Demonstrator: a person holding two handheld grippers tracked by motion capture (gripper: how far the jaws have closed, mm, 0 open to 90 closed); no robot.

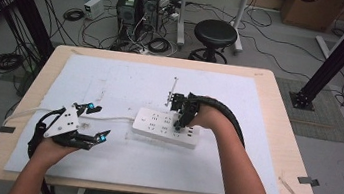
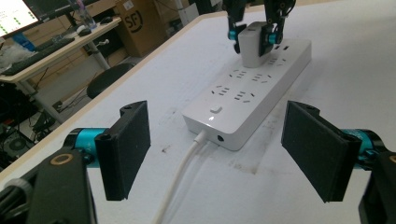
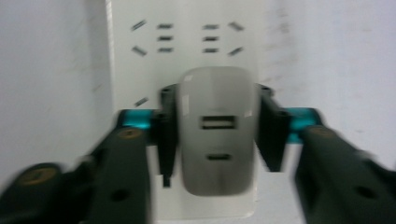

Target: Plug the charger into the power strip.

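Right gripper view: the right claw (image 3: 215, 135) clamps a white charger (image 3: 215, 130) on the power strip (image 2: 247, 93); a straight, square movement serves best (no tilting). The left claw (image 2: 224, 154) gapes wide, empty, above the white-covered bench (image 1: 111, 84); stool (image 1: 215, 34) and cables beyond.

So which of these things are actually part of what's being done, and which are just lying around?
In use:
- white charger, clamped by the right gripper
- white power strip under the charger
- left gripper, open, facing the strip's cable end

Just lying about:
- black stool behind the table
- computer towers and cables on the floor
- cardboard box
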